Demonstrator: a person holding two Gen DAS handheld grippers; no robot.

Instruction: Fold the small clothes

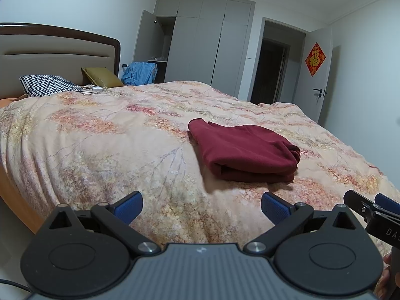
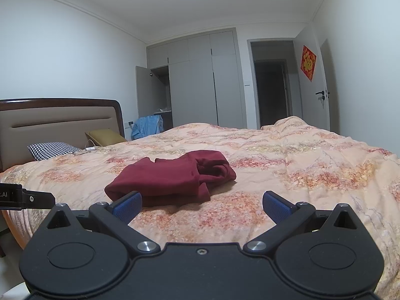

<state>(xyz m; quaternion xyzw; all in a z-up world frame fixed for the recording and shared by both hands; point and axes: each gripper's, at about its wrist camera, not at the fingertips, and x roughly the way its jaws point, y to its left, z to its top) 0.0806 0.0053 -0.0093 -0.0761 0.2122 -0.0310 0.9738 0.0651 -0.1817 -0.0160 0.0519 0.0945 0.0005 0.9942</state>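
Note:
A dark red garment lies folded into a thick rectangle on the floral bedspread. It also shows in the right wrist view, with bunched layers at its right end. My left gripper is open and empty, near the bed's near edge, short of the garment. My right gripper is open and empty, just in front of the garment, not touching it. The right gripper's tip shows at the right edge of the left wrist view.
A houndstooth pillow and an olive cushion lie by the headboard, with a white charger and cable beside them. Grey wardrobes, a blue garment and an open doorway stand beyond the bed.

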